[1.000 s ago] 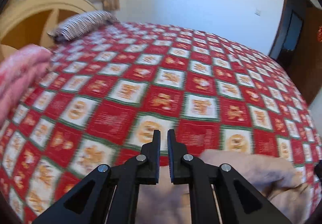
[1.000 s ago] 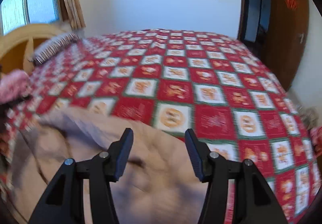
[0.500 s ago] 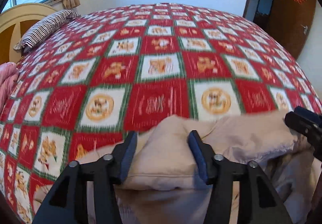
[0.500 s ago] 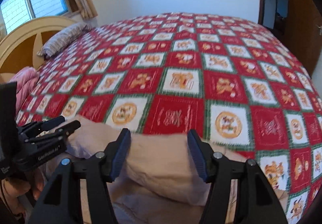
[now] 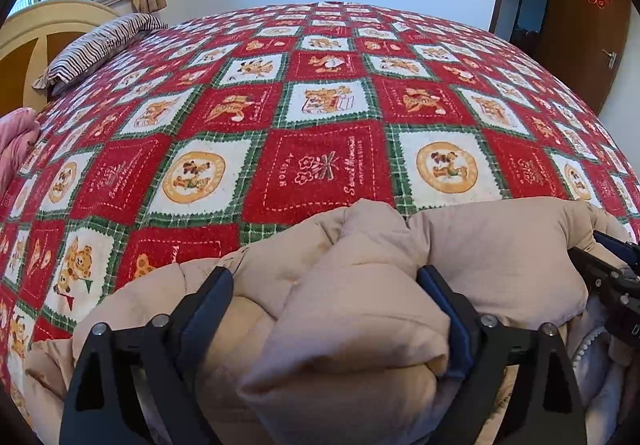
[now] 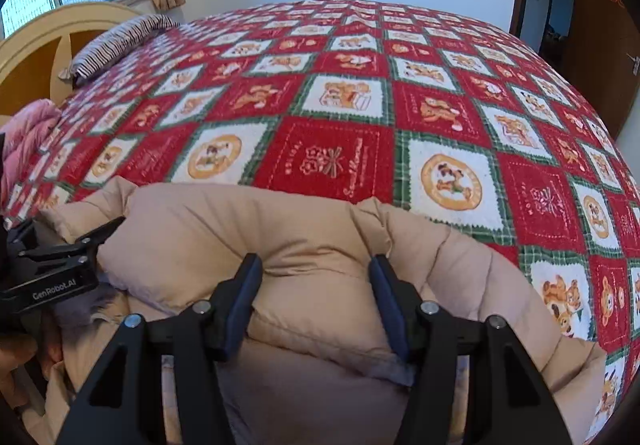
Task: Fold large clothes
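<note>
A puffy beige down jacket (image 5: 360, 285) lies bunched at the near edge of the bed; it also fills the lower right wrist view (image 6: 320, 245). My left gripper (image 5: 324, 297) is open, its jaws wide on either side of a thick fold of the jacket. My right gripper (image 6: 316, 285) is open too, its jaws astride another padded fold. The right gripper shows at the right edge of the left wrist view (image 5: 612, 277), and the left gripper shows at the left edge of the right wrist view (image 6: 60, 257).
A red, white and green checked blanket (image 5: 320, 165) covers the bed. A striped pillow (image 5: 100, 41) lies by the yellow headboard (image 5: 48, 21). Pink cloth (image 6: 28, 133) sits at the left. A brown door (image 5: 580, 37) stands at the right.
My left gripper went from shut to open and came down over the jacket. Both grippers moved closer onto the folds, and the jacket now sits bunched between each pair of jaws.
</note>
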`<state>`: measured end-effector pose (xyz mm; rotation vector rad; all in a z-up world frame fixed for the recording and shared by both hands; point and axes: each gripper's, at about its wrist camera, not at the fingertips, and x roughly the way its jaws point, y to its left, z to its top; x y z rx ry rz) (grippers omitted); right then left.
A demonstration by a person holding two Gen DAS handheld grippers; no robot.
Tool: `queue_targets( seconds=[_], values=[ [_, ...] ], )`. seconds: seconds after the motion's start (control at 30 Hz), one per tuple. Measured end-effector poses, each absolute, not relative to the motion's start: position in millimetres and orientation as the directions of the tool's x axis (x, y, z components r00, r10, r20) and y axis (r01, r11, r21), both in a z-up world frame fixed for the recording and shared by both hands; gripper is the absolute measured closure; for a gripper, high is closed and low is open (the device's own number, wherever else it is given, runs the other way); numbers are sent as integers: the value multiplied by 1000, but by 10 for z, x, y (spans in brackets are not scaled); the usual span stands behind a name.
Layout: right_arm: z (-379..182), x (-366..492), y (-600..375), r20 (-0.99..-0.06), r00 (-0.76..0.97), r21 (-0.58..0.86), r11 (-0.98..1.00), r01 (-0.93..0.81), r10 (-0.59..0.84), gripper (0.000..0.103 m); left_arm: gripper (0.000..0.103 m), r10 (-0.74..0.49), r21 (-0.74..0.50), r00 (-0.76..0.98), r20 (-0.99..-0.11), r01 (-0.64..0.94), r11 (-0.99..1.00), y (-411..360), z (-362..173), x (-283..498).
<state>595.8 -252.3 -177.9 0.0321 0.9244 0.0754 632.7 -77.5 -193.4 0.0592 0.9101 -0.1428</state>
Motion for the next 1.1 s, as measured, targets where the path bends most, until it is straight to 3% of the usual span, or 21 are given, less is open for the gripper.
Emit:
queue_targets(
  seconds=[0.33,1.1],
  values=[
    [-1892,5982,-2416,-795,607,-39,998,-50,0,43,1,-48,47,593,-804,144,989,-848,-2008,6342],
    [-1942,5976,-2409,-787,617,-61,997,-44,-21,43,1,-28,68,598,-801,138,988,-875,-2030,6350]
  ],
)
